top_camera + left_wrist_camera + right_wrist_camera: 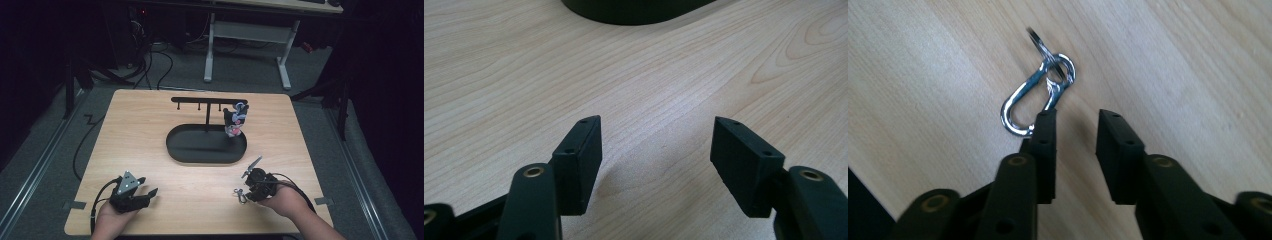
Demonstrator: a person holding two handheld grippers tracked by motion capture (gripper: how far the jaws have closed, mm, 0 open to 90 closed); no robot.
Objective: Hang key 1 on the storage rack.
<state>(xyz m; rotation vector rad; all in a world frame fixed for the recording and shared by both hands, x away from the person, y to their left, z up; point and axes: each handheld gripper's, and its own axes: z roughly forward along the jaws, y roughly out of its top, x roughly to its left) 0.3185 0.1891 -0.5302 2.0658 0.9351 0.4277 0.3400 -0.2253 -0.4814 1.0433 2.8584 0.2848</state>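
A silver carabiner [1029, 102] with a key ring [1058, 67] lies flat on the wooden table [150, 125] near its front right. My right gripper [1075, 135] is open just over it; the carabiner lies beside the left jaw's tip, not between the jaws. In the high view the carabiner [241, 195] sits just left of the right gripper [248, 190]. A black rack [207, 101] with small hooks stands on a black oval base [200, 150]. A small black, white and pink charm [236, 120] hangs at its right end. My left gripper [148, 185] rests open at the front left.
The left gripper [656, 145] faces bare wood, with the oval base's edge [634, 12] farther ahead. Beyond the table's far edge are a desk frame [245, 45] and cables on the floor. Bare wood surrounds the base on all sides.
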